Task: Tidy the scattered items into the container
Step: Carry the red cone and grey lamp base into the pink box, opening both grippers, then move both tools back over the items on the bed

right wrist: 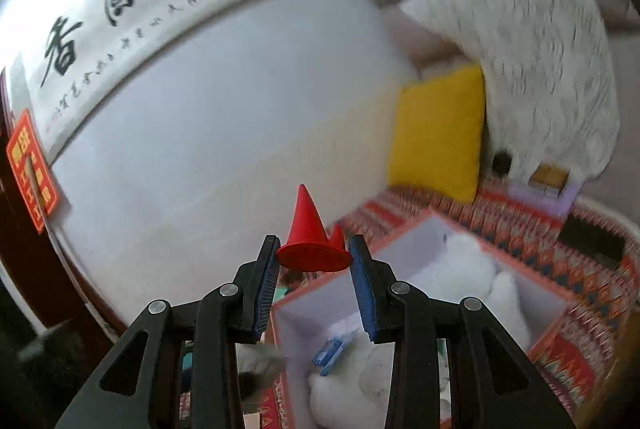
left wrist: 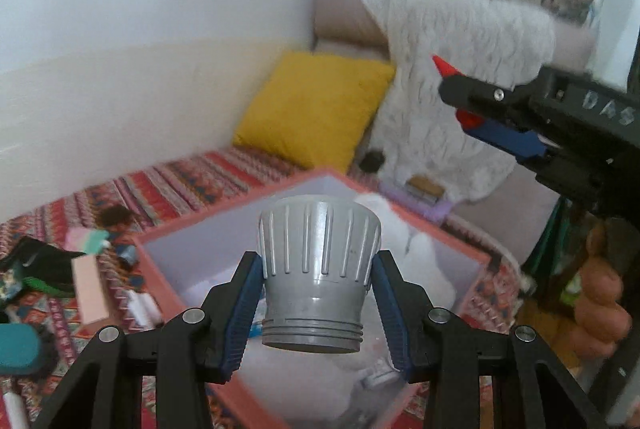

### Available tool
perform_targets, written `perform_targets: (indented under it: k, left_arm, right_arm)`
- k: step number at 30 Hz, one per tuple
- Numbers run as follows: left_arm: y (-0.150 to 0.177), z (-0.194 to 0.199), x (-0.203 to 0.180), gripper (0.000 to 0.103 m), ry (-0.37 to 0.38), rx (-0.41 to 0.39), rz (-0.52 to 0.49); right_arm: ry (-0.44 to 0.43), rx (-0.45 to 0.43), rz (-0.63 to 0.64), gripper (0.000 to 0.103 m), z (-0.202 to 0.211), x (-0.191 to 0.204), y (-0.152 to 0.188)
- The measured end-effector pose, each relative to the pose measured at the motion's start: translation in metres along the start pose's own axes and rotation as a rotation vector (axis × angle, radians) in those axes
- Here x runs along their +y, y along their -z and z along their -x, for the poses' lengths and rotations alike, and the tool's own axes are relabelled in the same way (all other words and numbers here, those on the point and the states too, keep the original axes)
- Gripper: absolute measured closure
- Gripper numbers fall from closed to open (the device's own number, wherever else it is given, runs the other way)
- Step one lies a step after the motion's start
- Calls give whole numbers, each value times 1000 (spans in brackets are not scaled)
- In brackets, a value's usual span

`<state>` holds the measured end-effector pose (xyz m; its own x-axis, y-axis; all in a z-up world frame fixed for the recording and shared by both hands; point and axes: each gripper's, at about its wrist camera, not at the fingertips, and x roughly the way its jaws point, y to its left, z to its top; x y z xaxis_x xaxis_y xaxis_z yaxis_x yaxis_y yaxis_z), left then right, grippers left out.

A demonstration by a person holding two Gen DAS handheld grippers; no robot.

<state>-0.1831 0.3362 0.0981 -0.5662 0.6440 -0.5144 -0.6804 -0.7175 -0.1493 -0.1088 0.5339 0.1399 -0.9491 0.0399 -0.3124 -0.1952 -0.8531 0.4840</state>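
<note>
The grey ribbed plastic fitting [left wrist: 318, 275] is clamped between the fingers of the left gripper [left wrist: 318, 293], held above the pink-rimmed box [left wrist: 476, 257]. The right gripper [right wrist: 314, 265] is closed on the base of a red cone [right wrist: 308, 233], near the same box. The box sits on a red patterned rug [left wrist: 180, 185]. Behind are a yellow cushion [left wrist: 312, 109], a white fluffy throw [left wrist: 452, 69] and a pale wall [left wrist: 140, 9].

Left gripper [left wrist: 318, 305] clamped on grey funnel-shaped fitting [left wrist: 318, 269], right gripper [right wrist: 314, 271] pinching red cone [right wrist: 308, 233], both raised
</note>
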Motion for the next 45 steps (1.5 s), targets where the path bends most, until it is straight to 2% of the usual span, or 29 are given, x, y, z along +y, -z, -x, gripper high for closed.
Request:
perform_targets:
  k: [1,2,3,4,5,12,15,18,21,24,27,29,31,34,39,45]
  left_arm:
    - [0,-17,1,53,6,39,6]
    - [1,-27,2,45,11,66,13]
    - [4,-36,4,39,4,93,21]
    - [7,-40,7,29,-16,99,27]
    - [12,-39,11,25,-35,89,34]
    - [35,6,63,21,-122,43,177]
    - [60,33,86,20,-170,44,213]
    - [99,65,109,20,-243,70,239]
    - [136,95,139,20,-325,92,285]
    - [167,121,177,20,-413,110,368]
    - [190,143,224,20,-504,111,484]
    - [197,155,259,20,-556,109,566]
    - [201,162,290,20,-576,99,637]
    - [200,163,341,20,-577,94,751]
    - [198,142,396,20,-570,132,834]
    - [205,102,426,20,-552,184,876]
  right_arm:
    - [12,23,-9,65,-9,-7,1]
    - [25,46,-18,60,-17,-14,2]
    - [37,69,-27,51,-26,-21,4]
    - [49,91,-35,24,-34,-27,5]
    - [61,109,-45,11,-41,-34,6]
    - [17,80,-97,11,-28,-39,10]
    - [4,80,-65,11,-23,-21,16]
    - [-27,89,-1,11,-24,8,26]
    - [-84,113,94,11,-30,51,45]
    - [-159,186,213,11,-44,108,82]
    - [-240,305,300,11,-69,163,137]
    - [-299,444,303,14,-96,187,182]
    - [-334,568,272,18,-121,195,219]
    - [-331,701,241,20,-154,206,265]
    - [-276,738,266,21,-187,218,297]
    - [-221,740,312,21,-227,235,312]
